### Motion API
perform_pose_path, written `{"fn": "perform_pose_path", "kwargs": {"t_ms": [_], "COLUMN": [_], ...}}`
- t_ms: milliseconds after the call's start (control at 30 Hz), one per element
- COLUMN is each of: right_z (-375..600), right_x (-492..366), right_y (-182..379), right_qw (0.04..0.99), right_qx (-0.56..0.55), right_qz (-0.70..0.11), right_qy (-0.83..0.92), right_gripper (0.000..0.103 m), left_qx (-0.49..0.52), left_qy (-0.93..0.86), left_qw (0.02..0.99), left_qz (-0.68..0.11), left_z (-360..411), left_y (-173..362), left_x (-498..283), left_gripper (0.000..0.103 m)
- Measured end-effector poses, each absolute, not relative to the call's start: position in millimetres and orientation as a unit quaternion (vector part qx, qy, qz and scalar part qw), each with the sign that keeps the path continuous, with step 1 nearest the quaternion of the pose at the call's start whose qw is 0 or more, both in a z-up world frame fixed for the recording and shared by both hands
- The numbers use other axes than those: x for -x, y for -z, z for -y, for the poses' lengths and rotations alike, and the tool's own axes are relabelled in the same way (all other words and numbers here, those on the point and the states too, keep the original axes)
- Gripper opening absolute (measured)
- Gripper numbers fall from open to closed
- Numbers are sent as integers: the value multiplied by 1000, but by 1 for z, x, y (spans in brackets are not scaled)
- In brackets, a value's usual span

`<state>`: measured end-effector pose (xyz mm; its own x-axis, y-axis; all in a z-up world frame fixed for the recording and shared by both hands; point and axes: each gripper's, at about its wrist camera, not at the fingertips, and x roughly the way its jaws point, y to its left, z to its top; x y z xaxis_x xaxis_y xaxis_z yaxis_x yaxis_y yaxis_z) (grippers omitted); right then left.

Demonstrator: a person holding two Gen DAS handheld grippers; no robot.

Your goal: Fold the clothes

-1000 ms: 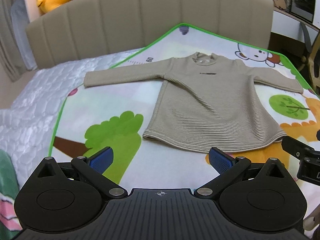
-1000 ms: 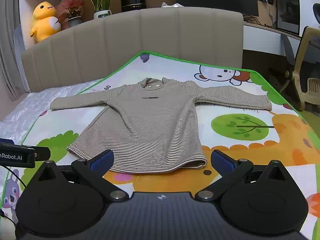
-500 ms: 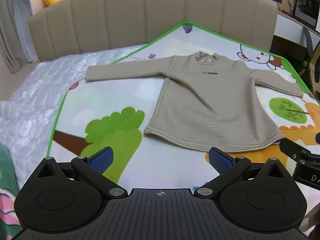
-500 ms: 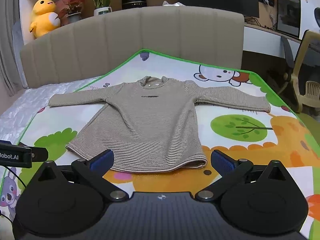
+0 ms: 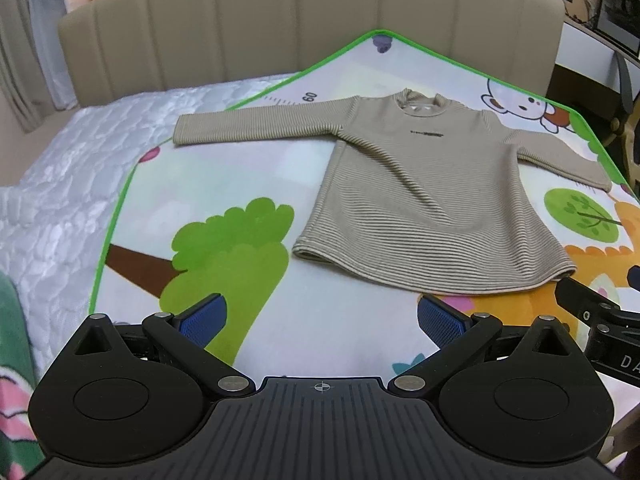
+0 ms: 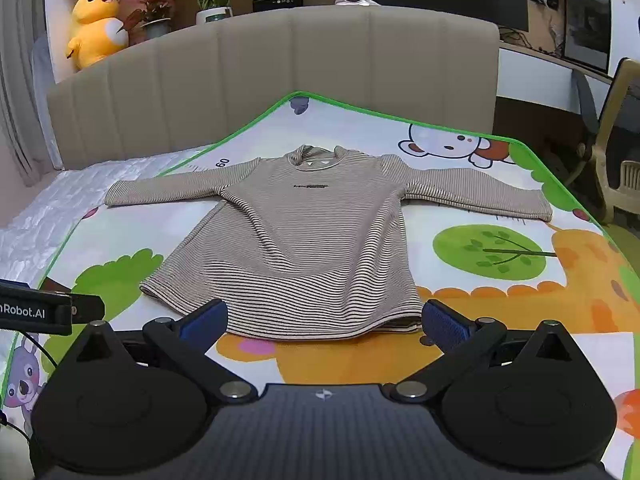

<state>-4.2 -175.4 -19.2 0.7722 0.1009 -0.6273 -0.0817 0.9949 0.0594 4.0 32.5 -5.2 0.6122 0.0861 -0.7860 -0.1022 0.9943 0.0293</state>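
Note:
A beige striped long-sleeved top (image 5: 424, 200) lies flat and face up on a cartoon play mat (image 5: 240, 184), both sleeves spread out, hem toward me. It also shows in the right wrist view (image 6: 312, 240). My left gripper (image 5: 320, 316) is open and empty, above the mat just short of the hem's left corner. My right gripper (image 6: 322, 320) is open and empty, its blue fingertips (image 6: 442, 322) just short of the hem. Each gripper shows at the edge of the other's view.
The mat (image 6: 500, 320) lies on a bed with a white quilted cover (image 5: 60, 184) and a padded beige headboard (image 6: 280, 80). A shelf behind holds a yellow plush duck (image 6: 94, 28) and plants. A chair (image 6: 616, 152) stands at the right.
Both grippers have moved slightly forward toward the top's hem, and both stay open. The top has not moved.

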Motion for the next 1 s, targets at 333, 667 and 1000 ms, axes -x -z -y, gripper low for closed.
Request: {"fn": "perform_pose_path", "kwargs": {"t_ms": [333, 667, 1000], "right_z": [178, 178, 180], "right_x": [4, 4, 3], "right_y": [19, 20, 21], "right_qw": [940, 939, 937], "right_qx": [-20, -23, -30], "right_qz": [-336, -340, -344], "right_qy": [-48, -47, -46], "right_gripper": [103, 103, 103], "left_qx": [9, 11, 11], "left_qy": [-52, -49, -48], "left_qw": [896, 893, 892], "left_qz": [-441, -447, -450], "left_z": [-32, -34, -34], "left_y": [5, 8, 9], "left_x": [-5, -5, -5], "left_gripper": [103, 103, 103]}}
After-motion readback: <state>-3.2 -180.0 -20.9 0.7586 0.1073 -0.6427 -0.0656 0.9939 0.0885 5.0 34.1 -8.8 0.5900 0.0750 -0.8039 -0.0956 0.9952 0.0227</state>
